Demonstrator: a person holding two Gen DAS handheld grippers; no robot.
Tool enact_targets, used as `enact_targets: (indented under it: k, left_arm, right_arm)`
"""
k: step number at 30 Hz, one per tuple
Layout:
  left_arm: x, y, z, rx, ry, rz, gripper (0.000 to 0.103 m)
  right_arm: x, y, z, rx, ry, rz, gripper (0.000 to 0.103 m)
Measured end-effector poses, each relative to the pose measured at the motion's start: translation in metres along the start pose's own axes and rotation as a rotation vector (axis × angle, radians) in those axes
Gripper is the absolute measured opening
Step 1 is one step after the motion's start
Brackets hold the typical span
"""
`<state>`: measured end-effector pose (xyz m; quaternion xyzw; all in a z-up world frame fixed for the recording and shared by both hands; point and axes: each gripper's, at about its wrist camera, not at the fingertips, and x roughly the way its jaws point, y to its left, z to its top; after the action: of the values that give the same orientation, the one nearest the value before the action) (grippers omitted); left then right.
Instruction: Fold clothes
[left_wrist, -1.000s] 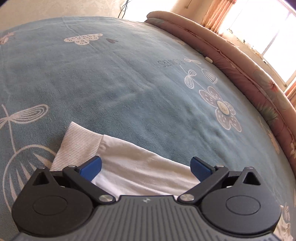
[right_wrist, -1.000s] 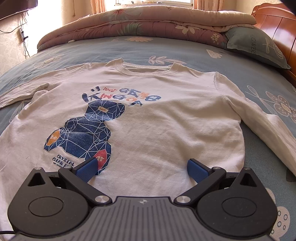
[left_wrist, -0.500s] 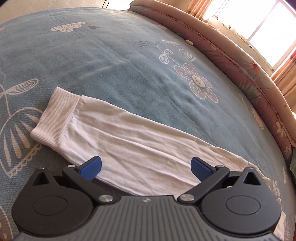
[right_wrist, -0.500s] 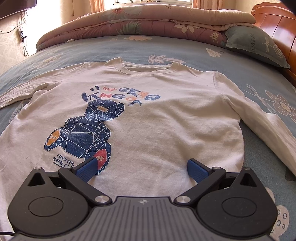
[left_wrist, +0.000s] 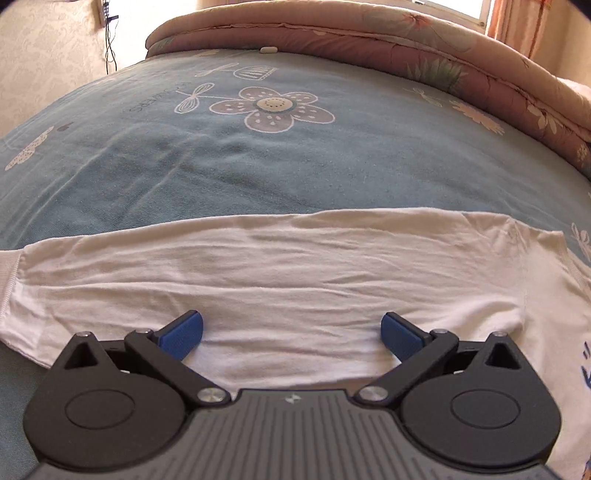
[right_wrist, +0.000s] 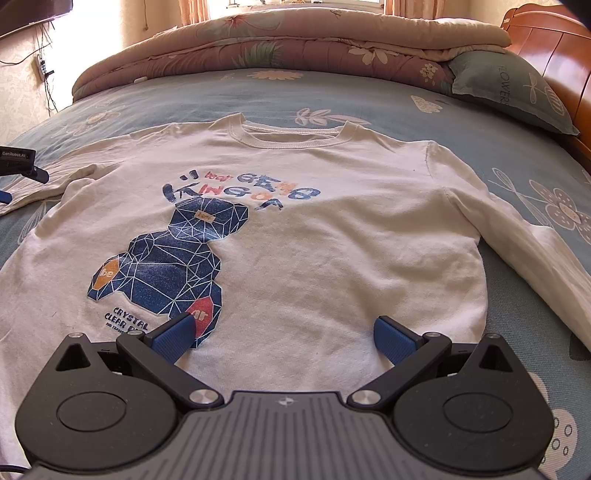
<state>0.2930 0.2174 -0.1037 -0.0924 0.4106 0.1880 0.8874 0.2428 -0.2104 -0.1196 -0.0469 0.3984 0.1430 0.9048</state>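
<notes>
One quilt (right_wrist: 295, 40) beyond shirt (right_wrist: 332, 240)

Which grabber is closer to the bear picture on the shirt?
Right. The right gripper hangs over the hem with one blue finger at the bear picture; the left gripper is out over the sleeve, away from it.

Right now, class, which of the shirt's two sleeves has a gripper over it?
The sleeve under the open left gripper; the other sleeve lies untouched.
</notes>
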Motion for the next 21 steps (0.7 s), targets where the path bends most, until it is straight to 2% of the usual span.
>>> enact_targets:
  k: [4, 8, 10, 13, 18, 21]
  left_arm:
    - [-0.014, 0.002, -0.019, 0.041, -0.03, -0.012, 0.102]
    - [-0.024, 0.0, -0.006, 0.043, -0.013, -0.044, 0.102]
    - [-0.028, -0.012, 0.005, 0.059, -0.056, -0.075, 0.102]
    - [-0.02, -0.032, 0.012, 0.076, -0.058, -0.123, 0.102]
    - [0.003, -0.051, -0.003, 0.116, -0.015, -0.086, 0.102]
    - [-0.007, -0.052, -0.009, 0.133, 0.008, -0.072, 0.102]
  right_arm:
    - [0.0, 0.0, -0.001, 0.0, 0.004, -0.002, 0.103]
    - [-0.001, 0.001, -0.001, -0.001, 0.008, -0.004, 0.103]
    - [-0.001, 0.001, -0.001, -0.001, 0.007, -0.006, 0.103]
    - [0.0, 0.001, -0.001, -0.001, 0.002, -0.004, 0.103]
    - [0.0, 0.0, 0.0, -0.004, 0.006, 0.0, 0.103]
    - [-0.001, 0.0, 0.001, -0.002, 0.016, 0.0, 0.103]
